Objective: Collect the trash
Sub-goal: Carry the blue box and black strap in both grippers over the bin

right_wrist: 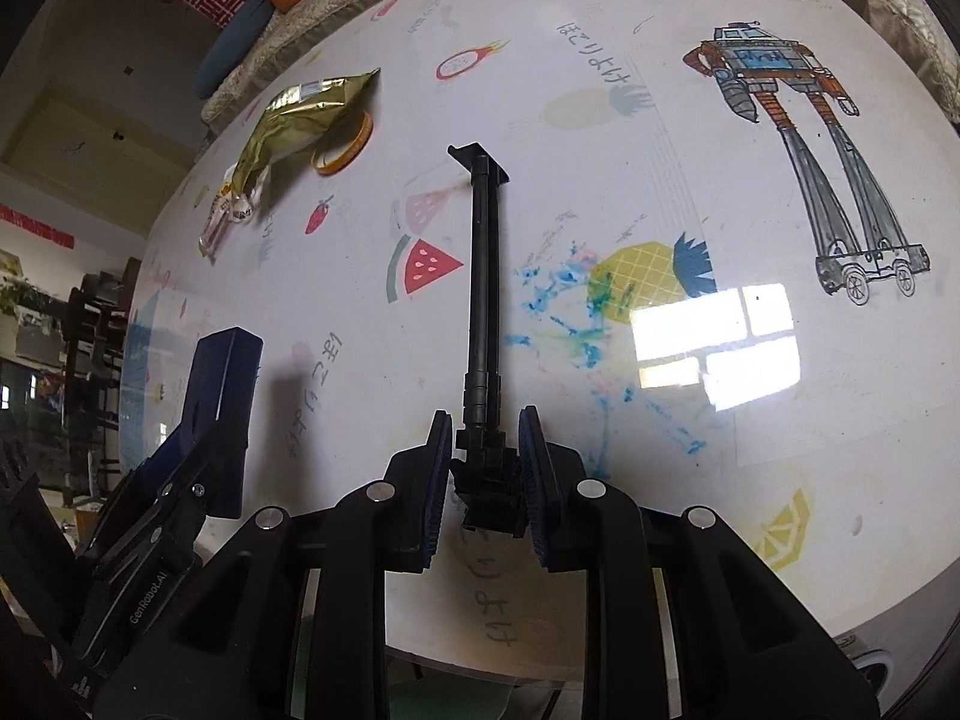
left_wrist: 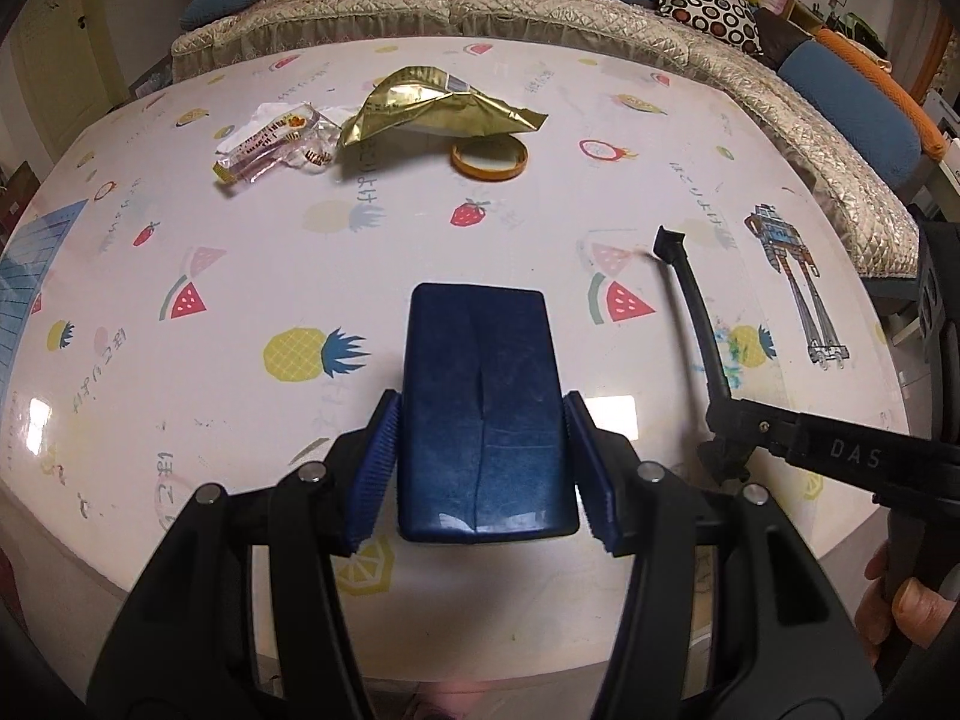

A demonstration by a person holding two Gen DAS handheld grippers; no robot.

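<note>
The left gripper [left_wrist: 483,438] has its fingers clamped on a dark blue box [left_wrist: 486,414], likely the dustpan or bin for the job, carried above the bench [left_wrist: 240,396]. The right gripper [right_wrist: 485,474] has its fingers clenched on the base of a long black tool [right_wrist: 483,276], its head reaching toward the trash.

Taking the orange tape ring [left_wrist: 489,158] as the mark, the gold foil wrapper [left_wrist: 432,105] lies touching it on the sofa side, partly over it, and the clear candy wrapper [left_wrist: 273,144] lies beyond the foil, to the ring's left in the left wrist view.

To do this well, I'd bring the blue box in low beside the ring first, then draw the 2 wrappers toward it with the tool's head flat, leaving the ring aside.
</note>
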